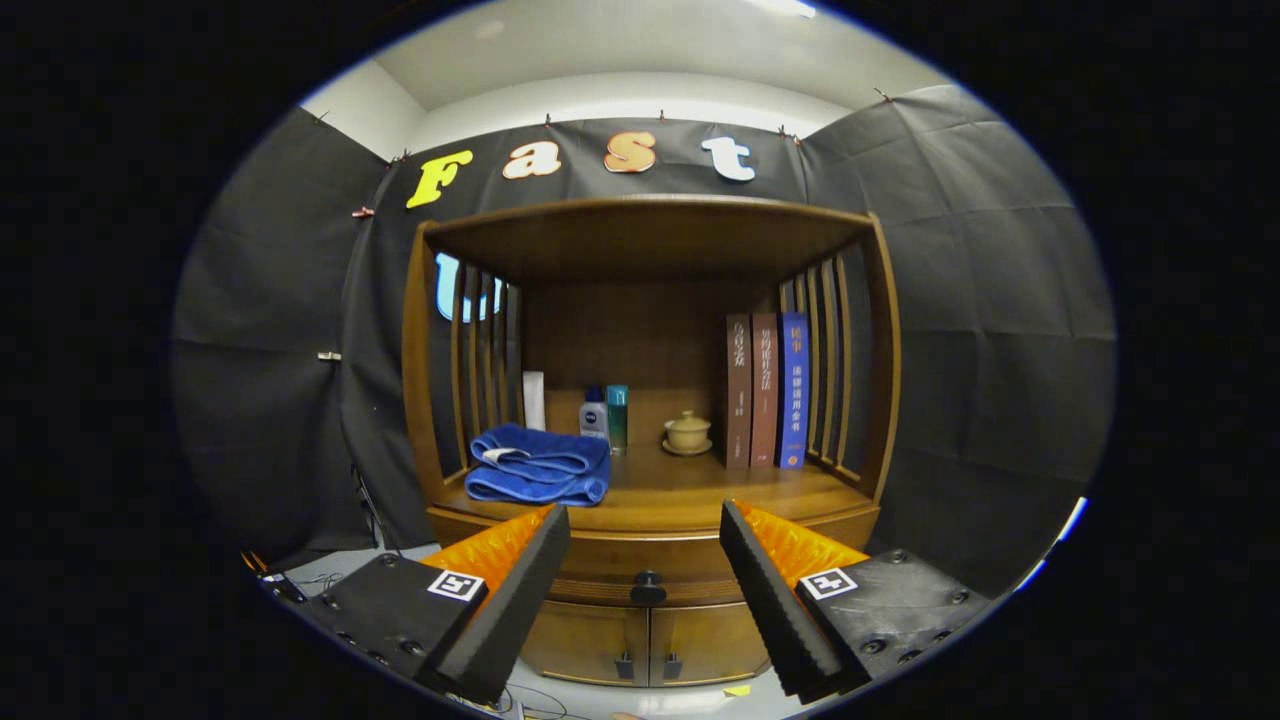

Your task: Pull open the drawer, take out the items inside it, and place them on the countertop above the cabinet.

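Drawer (648, 572): it sat shut in the cabinet front, directly under the countertop and above the two lower doors; its face looked flush with the frame, so nothing of its contents could be seen
Knob (648, 586): a dark round knob stood at the middle of the drawer face, pointing straight out toward the camera; it lay between the two fingers in the view but well beyond their tips
Drawer axis: the face ran long from side to side, parallel to the countertop edge; the pull, by my reading, would run straight out along the line the knob faced
Gripper (645, 570): the fingers stood wide apart and held nothing; the left finger (510, 600) and right finger (770, 600) framed the knob fairly evenly
Step in hand: the approach to the drawer, judging by the closed face and the empty fingers; opening was not yet begun
Next move: it called for advancing straight at the knob, closing both pads on it, then drawing back level; a skewed pull could bind the drawer
Countertop (690, 490): bare wood lay in the front middle, a likely place for the items; a folded blue towel (538, 465) lay at the left, bottles (605, 415) and a lidded cup (687, 432) further back, books (767, 390) upright at the right
Lower doors (645, 640): both were shut
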`<action>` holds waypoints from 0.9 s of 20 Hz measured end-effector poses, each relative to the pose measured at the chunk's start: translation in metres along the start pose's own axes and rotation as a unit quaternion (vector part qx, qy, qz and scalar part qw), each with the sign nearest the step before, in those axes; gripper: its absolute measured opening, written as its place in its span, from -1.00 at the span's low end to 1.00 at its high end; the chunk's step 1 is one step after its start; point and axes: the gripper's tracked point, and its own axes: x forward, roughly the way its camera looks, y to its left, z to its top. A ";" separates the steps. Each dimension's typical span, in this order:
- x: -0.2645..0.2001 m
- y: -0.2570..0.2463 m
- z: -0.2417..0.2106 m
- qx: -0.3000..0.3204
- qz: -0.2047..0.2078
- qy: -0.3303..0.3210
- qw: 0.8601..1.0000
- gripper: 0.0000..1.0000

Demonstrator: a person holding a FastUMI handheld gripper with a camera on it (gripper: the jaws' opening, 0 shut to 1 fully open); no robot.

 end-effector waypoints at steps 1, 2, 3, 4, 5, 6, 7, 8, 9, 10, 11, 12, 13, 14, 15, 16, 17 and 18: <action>0.009 -0.001 -0.012 0.005 -0.001 0.002 1.000 0.98; 0.020 -0.004 -0.025 0.010 -0.004 0.008 1.000 0.97; 0.033 -0.005 -0.036 0.014 -0.006 0.016 1.000 0.98; 0.043 -0.006 -0.049 0.019 -0.008 0.025 0.999 0.98; 0.053 -0.008 -0.063 0.023 -0.010 0.035 0.999 0.98; 0.062 -0.008 -0.076 0.024 -0.010 0.043 0.999 0.98; 0.069 -0.012 -0.088 0.023 -0.010 0.051 0.998 0.98; 0.076 -0.013 -0.100 0.022 -0.012 0.061 0.998 0.98; 0.081 -0.017 -0.109 0.022 -0.012 0.069 0.997 0.98; 0.086 -0.018 -0.119 0.023 -0.011 0.076 0.997 0.98; 0.094 -0.019 -0.128 0.022 -0.013 0.083 0.996 0.98; 0.096 -0.019 -0.135 0.022 -0.014 0.088 0.996 0.97; 0.099 -0.020 -0.141 0.021 -0.017 0.091 0.995 0.97; 0.103 -0.021 -0.146 0.018 -0.021 0.093 0.995 0.97; 0.107 -0.021 -0.150 0.017 -0.022 0.098 0.995 0.96; 0.108 -0.020 -0.155 0.018 -0.020 0.106 0.994 0.92; 0.111 -0.017 -0.159 0.021 -0.017 0.114 0.993 0.75; 0.115 -0.016 -0.164 0.022 -0.019 0.122 0.992 0.63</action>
